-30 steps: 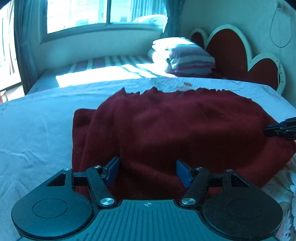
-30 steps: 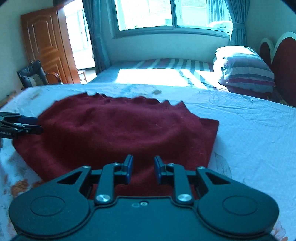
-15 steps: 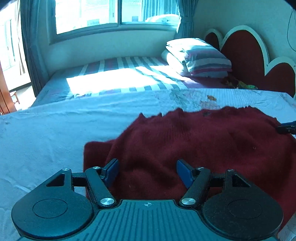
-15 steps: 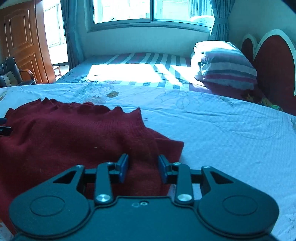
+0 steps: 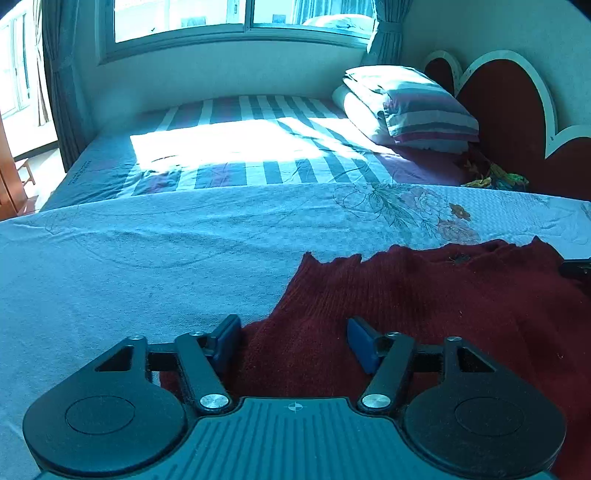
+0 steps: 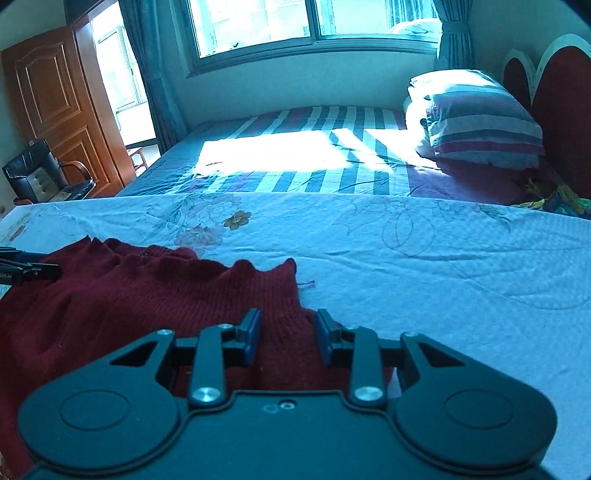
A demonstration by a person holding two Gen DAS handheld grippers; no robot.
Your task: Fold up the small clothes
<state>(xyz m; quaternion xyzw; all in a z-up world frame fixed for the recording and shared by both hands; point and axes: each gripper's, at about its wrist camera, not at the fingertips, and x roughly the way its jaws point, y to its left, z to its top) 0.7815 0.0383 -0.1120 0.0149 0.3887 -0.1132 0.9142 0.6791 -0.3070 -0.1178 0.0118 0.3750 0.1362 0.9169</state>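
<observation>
A dark red knit garment (image 5: 424, 302) lies flat on the pale floral sheet (image 5: 147, 266) of the near bed. My left gripper (image 5: 294, 339) is at the garment's left corner. Its jaws are closing, the knit edge lies between the blue pads, and they do not press on it. My right gripper (image 6: 288, 334) is at the garment's (image 6: 129, 302) right corner, shut on a bunch of the knit between its pads. Each gripper's tip shows at the edge of the other's view: the right gripper (image 5: 576, 267) and the left gripper (image 6: 29, 271).
Behind the near bed lies a striped bed (image 5: 240, 155) in sunlight, under a window (image 6: 306, 22). A striped pillow (image 5: 413, 107) leans by the red heart-shaped headboard (image 5: 506, 114). A wooden door (image 6: 55, 110) and a black chair (image 6: 40, 177) stand at the left.
Both grippers have moved outward along the garment, the left one to its left corner and the right one to its right corner. The left jaws have narrowed a little.
</observation>
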